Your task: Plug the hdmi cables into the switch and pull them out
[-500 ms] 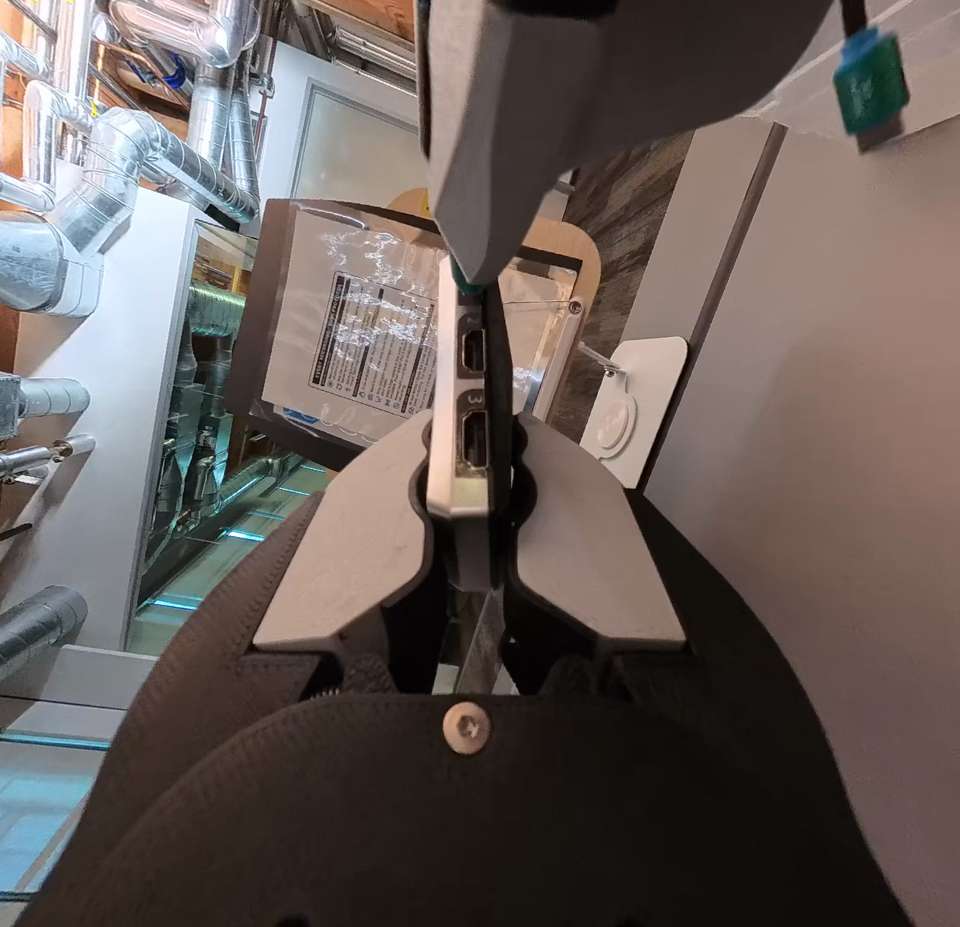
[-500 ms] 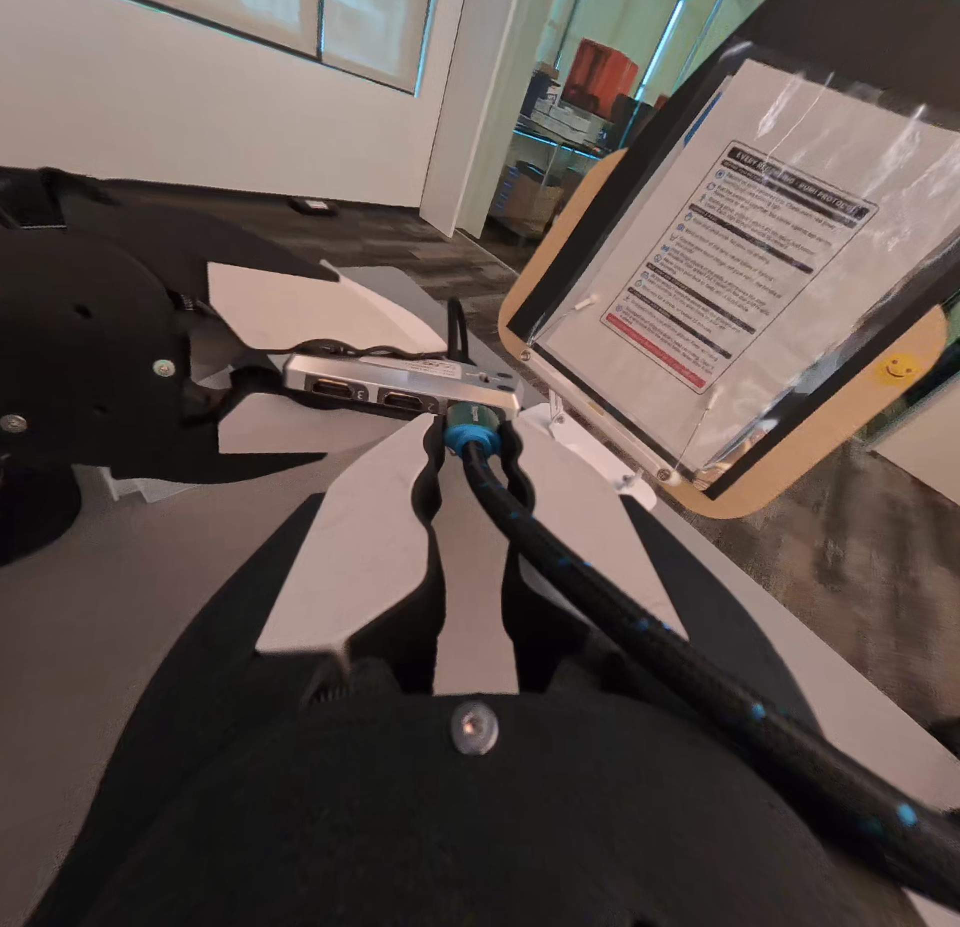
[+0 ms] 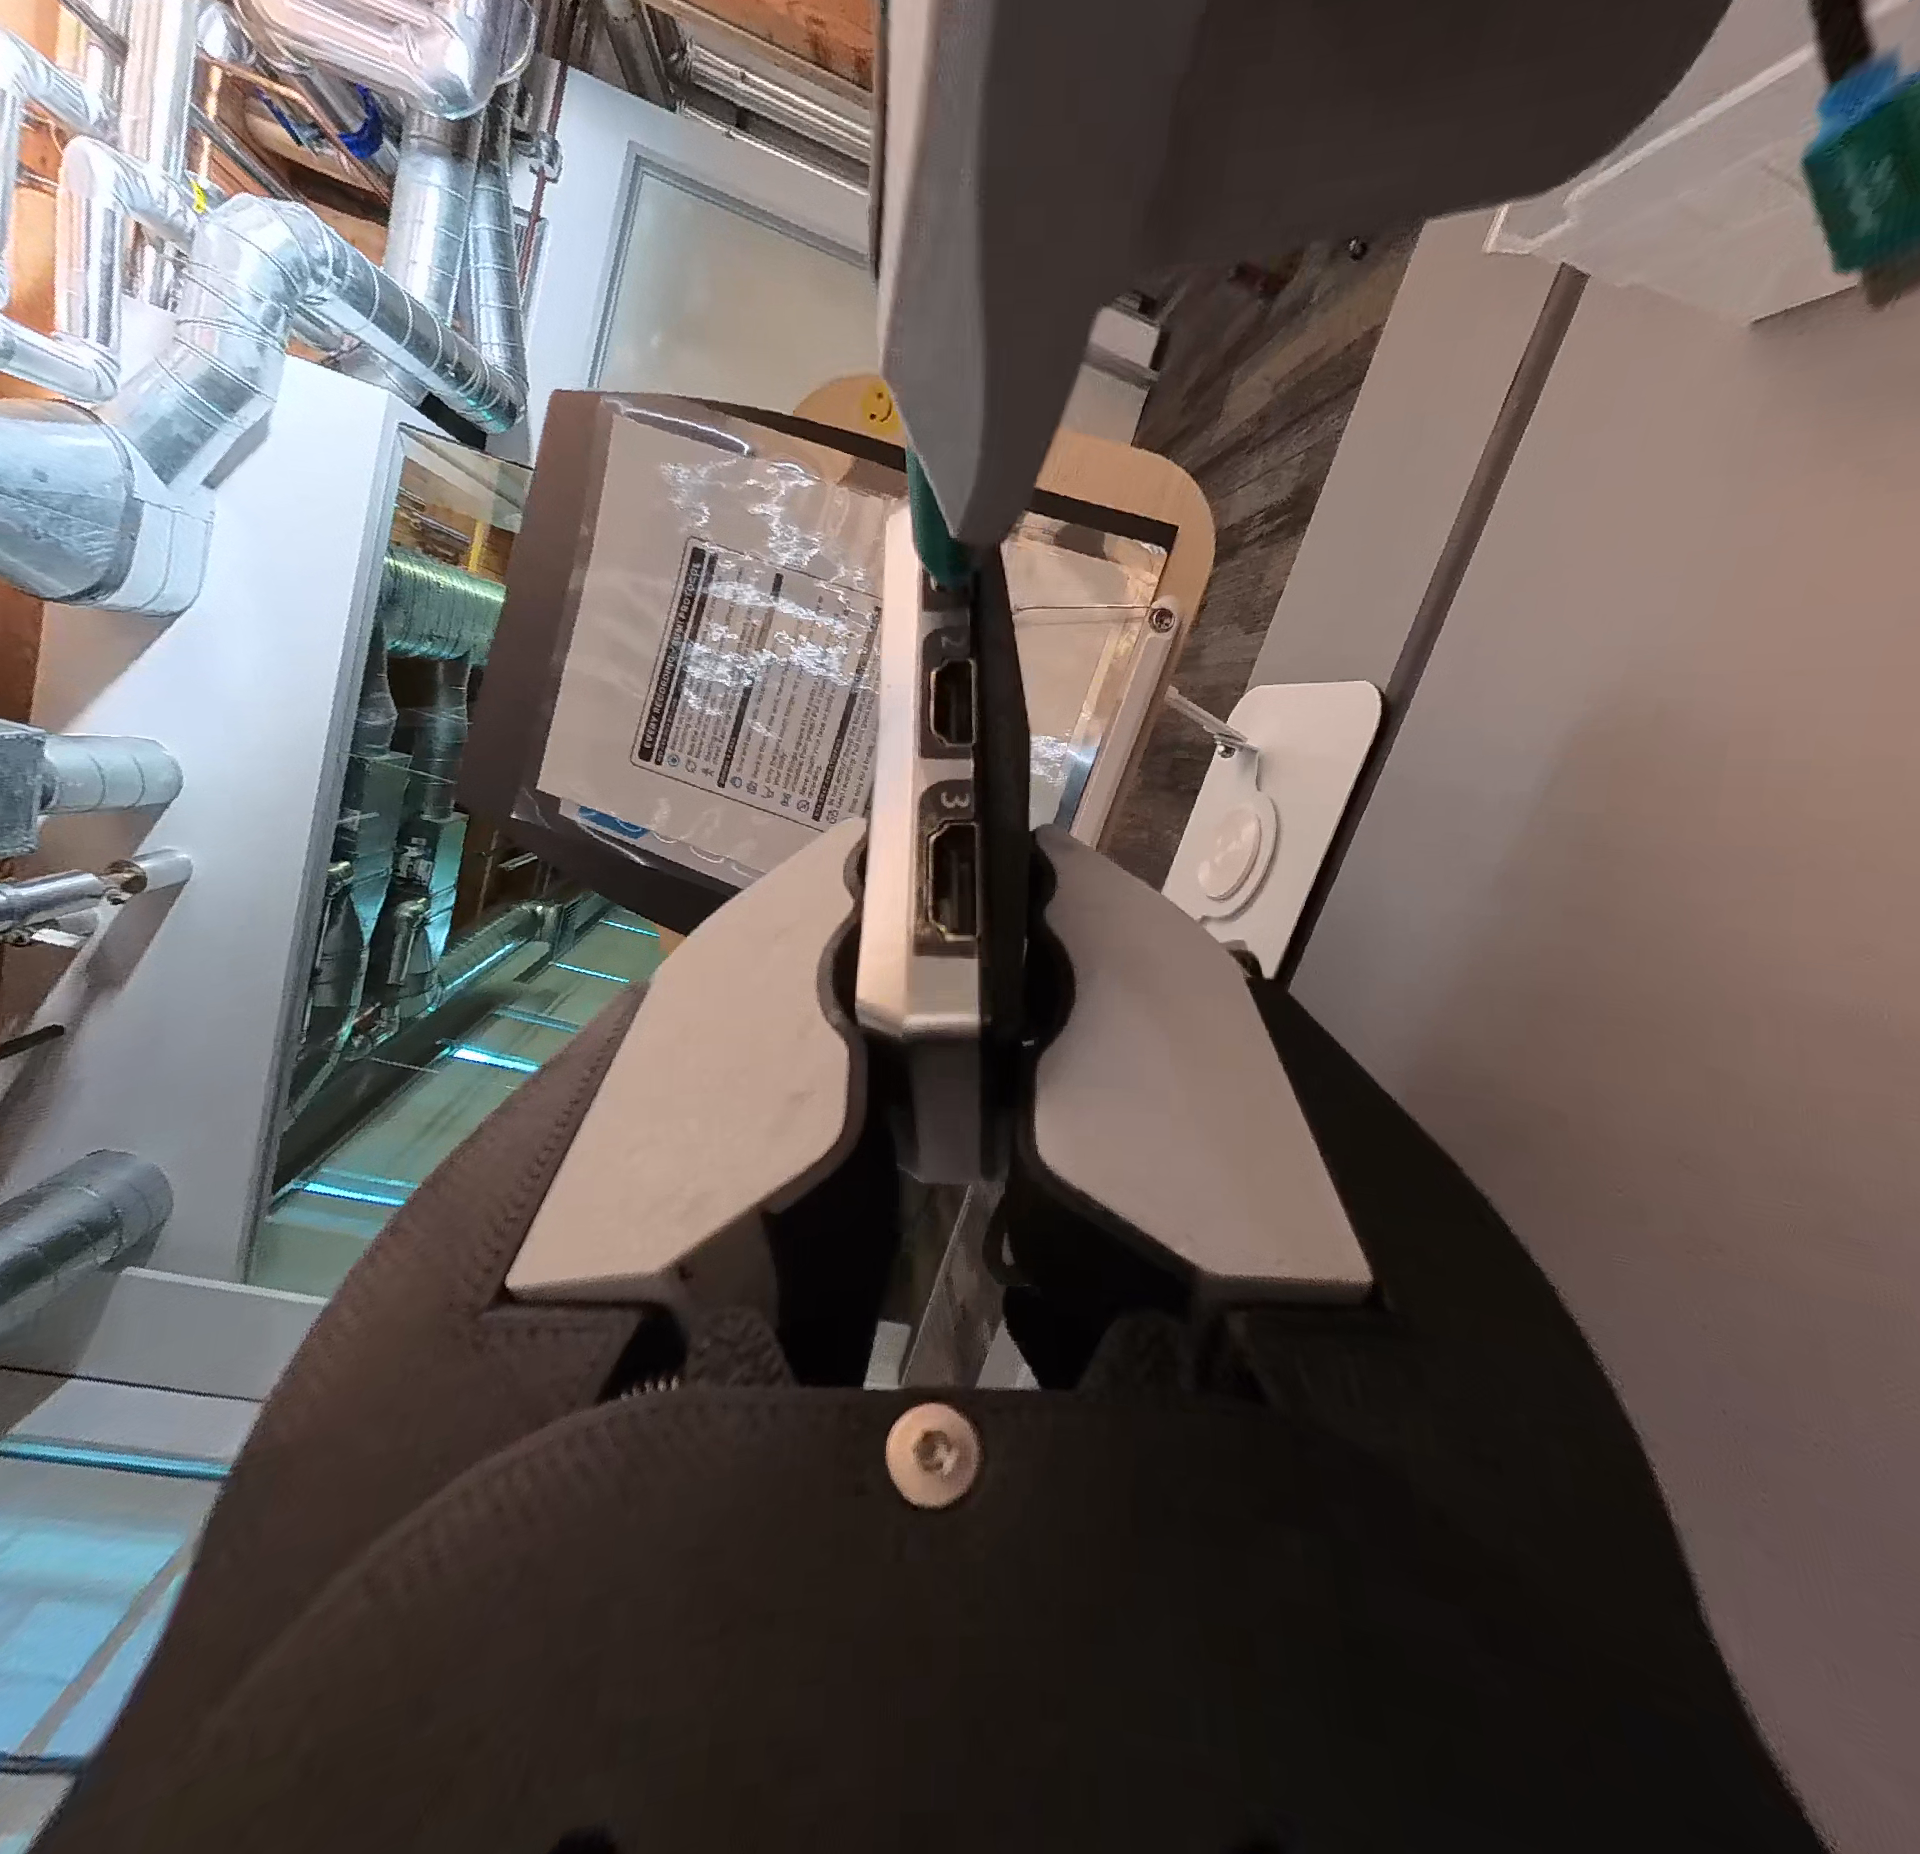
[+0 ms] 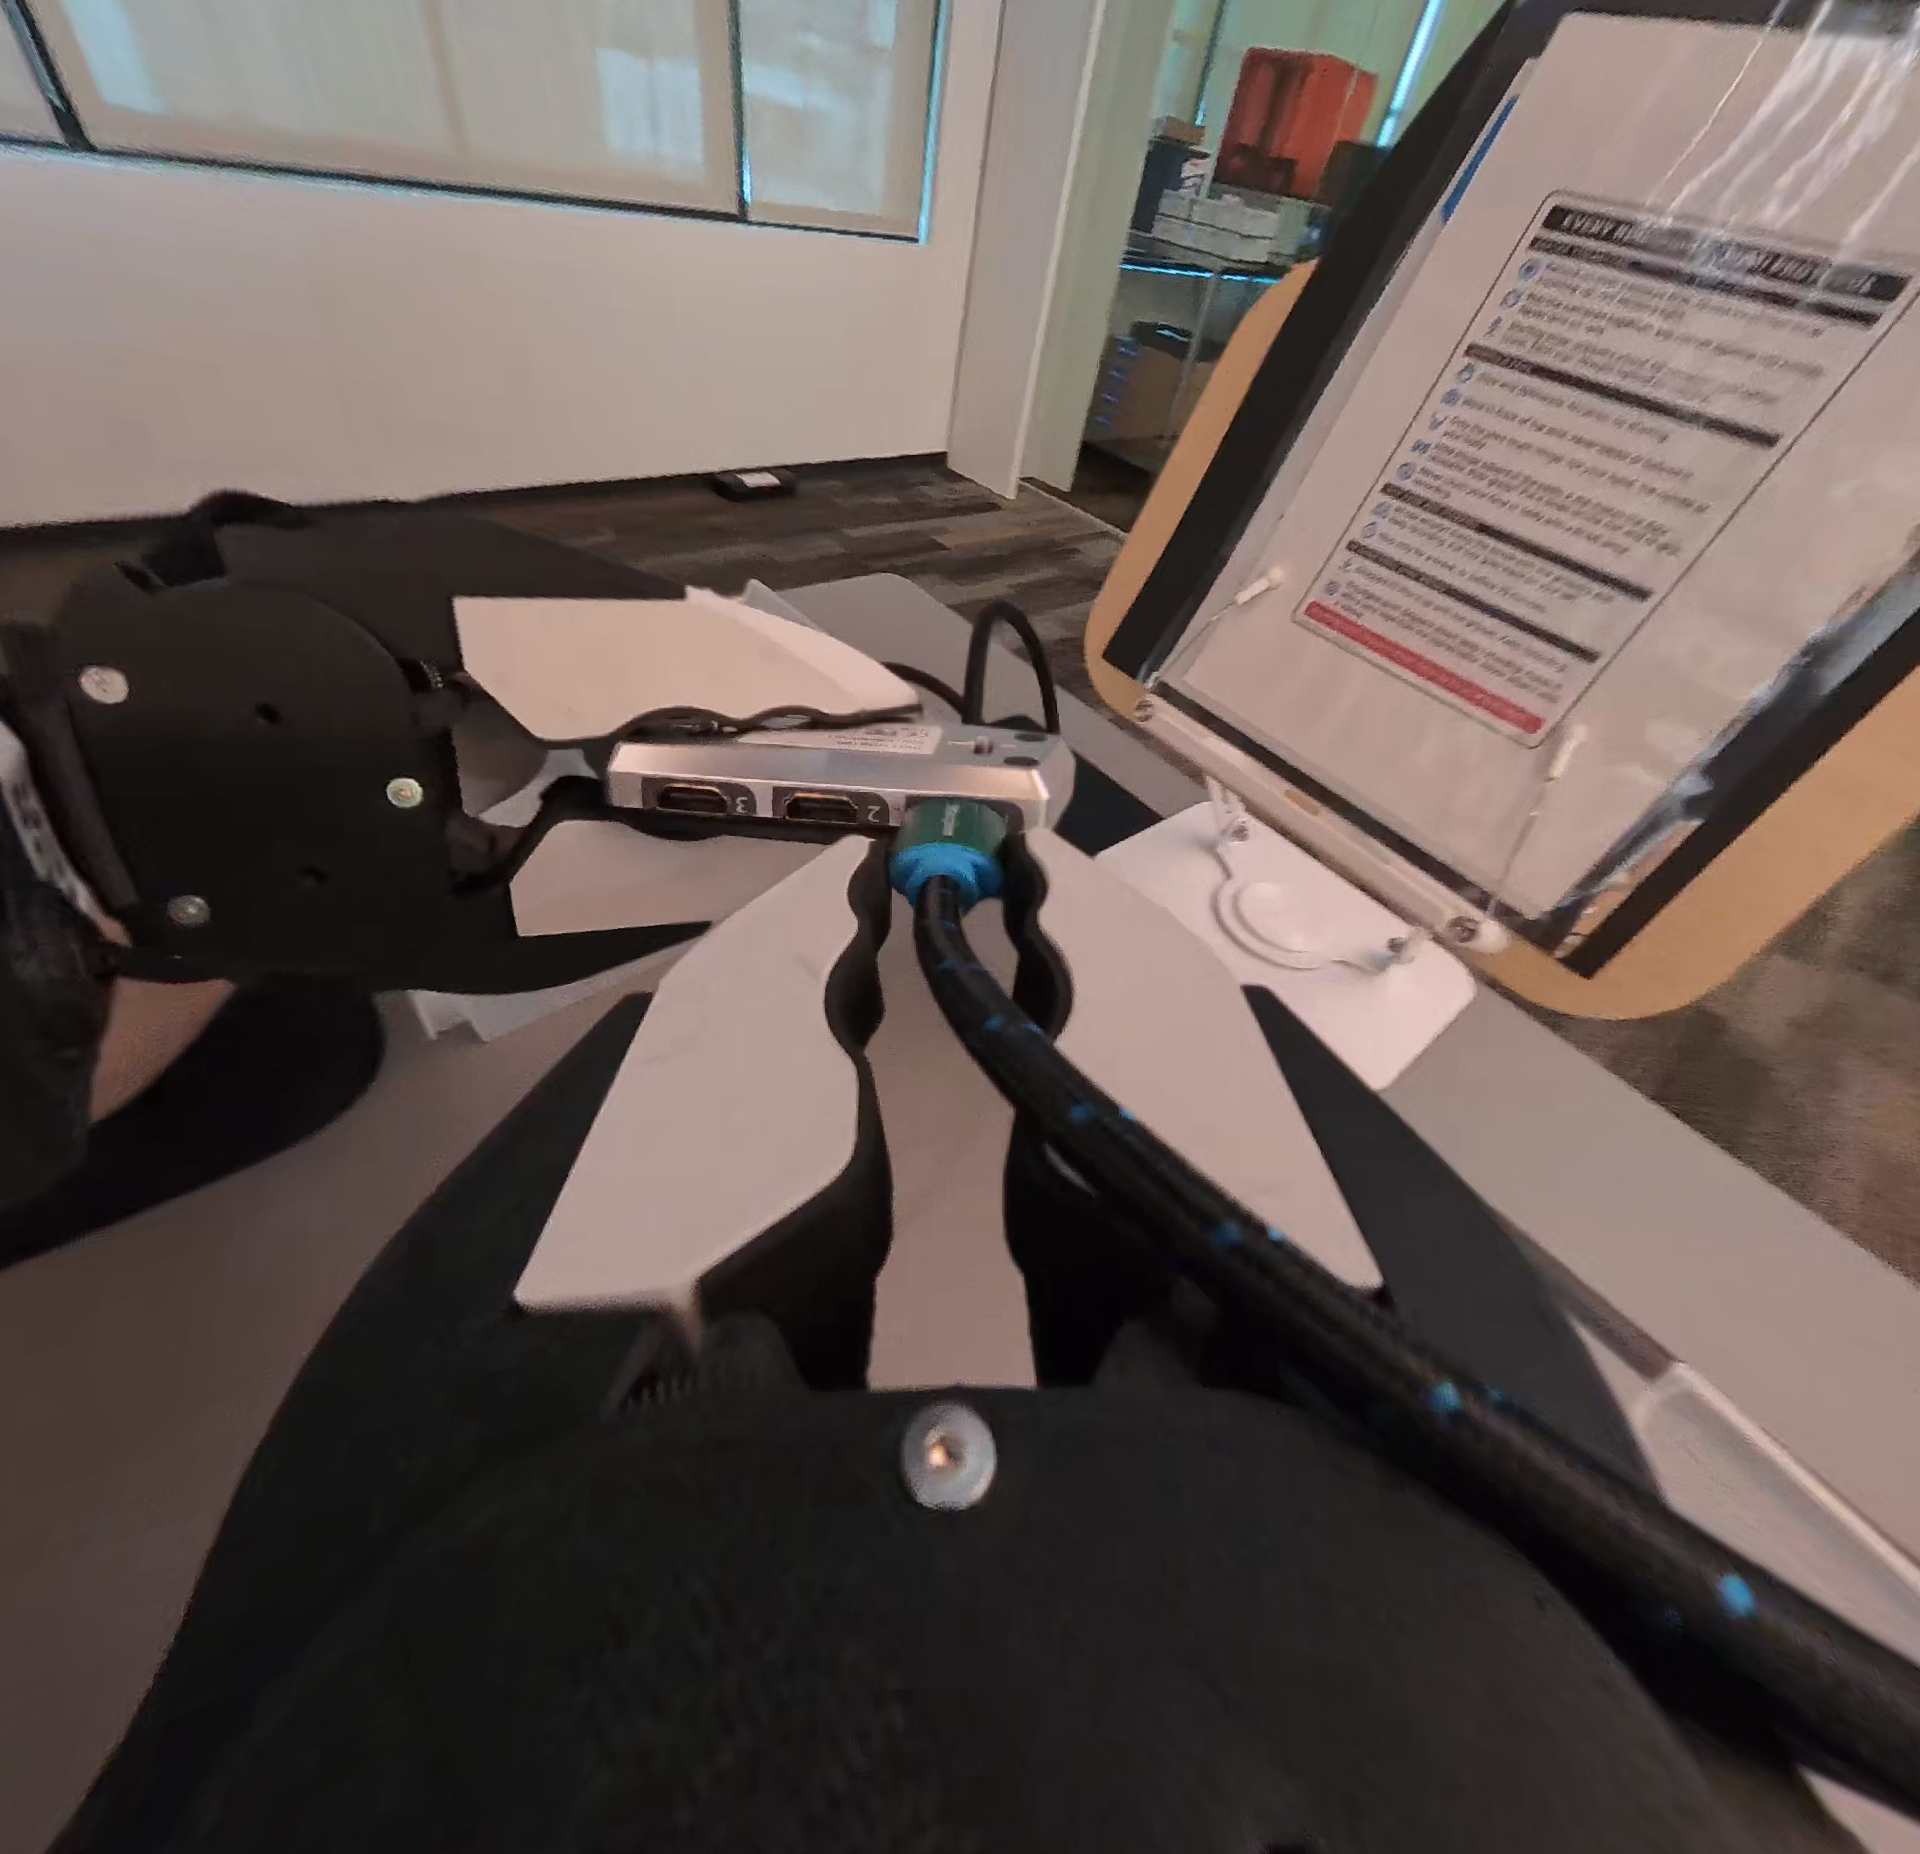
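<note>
My left gripper point(image 3: 940, 854) is shut on the silver HDMI switch point(image 3: 896, 869) and holds it on edge. Two of its ports are open. The switch's thin black lead point(image 3: 1003, 765) runs beside them. In the right wrist view my right gripper point(image 4: 945, 854) is shut on a green HDMI plug point(image 4: 940, 828) with a blue collar. The plug sits in the end port of the switch point(image 4: 831, 765). Its braided black cable point(image 4: 1195, 1160) trails back over the right finger. The left gripper point(image 4: 810, 765) clamps the switch from the left. The right gripper's finger point(image 3: 987, 246) reaches down in the left wrist view.
A second green and blue plug point(image 3: 1860, 183) hangs on its cable at the upper right of the left wrist view. A printed sheet in a clear stand point(image 4: 1558, 454) on a white base point(image 4: 1351, 973) stands just beyond the switch on the grey table point(image 4: 1610, 1160).
Both grippers have shifted slightly together with the switch and plug. The plug stays at the end port and both grips hold.
</note>
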Demonstrator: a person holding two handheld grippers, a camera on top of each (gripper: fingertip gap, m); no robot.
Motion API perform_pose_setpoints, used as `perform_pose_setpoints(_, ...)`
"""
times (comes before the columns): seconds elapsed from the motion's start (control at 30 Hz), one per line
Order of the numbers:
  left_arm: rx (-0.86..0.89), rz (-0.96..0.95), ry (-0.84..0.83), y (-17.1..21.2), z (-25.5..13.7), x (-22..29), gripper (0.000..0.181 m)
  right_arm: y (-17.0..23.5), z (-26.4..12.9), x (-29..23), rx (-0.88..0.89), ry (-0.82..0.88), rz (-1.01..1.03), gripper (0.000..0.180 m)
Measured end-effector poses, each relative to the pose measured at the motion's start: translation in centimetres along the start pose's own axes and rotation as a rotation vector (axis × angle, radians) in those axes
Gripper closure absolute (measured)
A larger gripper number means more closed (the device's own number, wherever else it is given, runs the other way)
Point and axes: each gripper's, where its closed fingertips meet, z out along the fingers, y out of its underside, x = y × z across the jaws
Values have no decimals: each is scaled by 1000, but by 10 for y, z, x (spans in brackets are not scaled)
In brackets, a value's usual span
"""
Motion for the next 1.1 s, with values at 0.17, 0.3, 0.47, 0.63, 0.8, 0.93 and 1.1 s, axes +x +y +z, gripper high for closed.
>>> perform_pose_setpoints(0.17,-142,-12,-20,27,7,-6,159,-10,-9,6,0,182,-201,158)
perform_pose_setpoints(0.3,-199,-120,-12,76,9,-31,158,-49,-66,10,94,228,-211,159)
perform_pose_setpoints(0.47,-99,-266,-6,70,-7,-55,158,-34,-110,36,30,-26,116,159)
perform_pose_setpoints(0.63,-9,-262,19,40,-21,-54,158,25,-134,83,-141,-96,382,159)
perform_pose_setpoints(0.8,12,-223,15,27,-27,-52,158,97,-147,94,-457,-78,491,159)
perform_pose_setpoints(0.93,3,-211,13,26,-27,-51,158,116,-137,99,-523,-73,616,159)
perform_pose_setpoints(1.1,-6,-198,19,26,-26,-49,158,163,-131,116,-724,60,674,159)
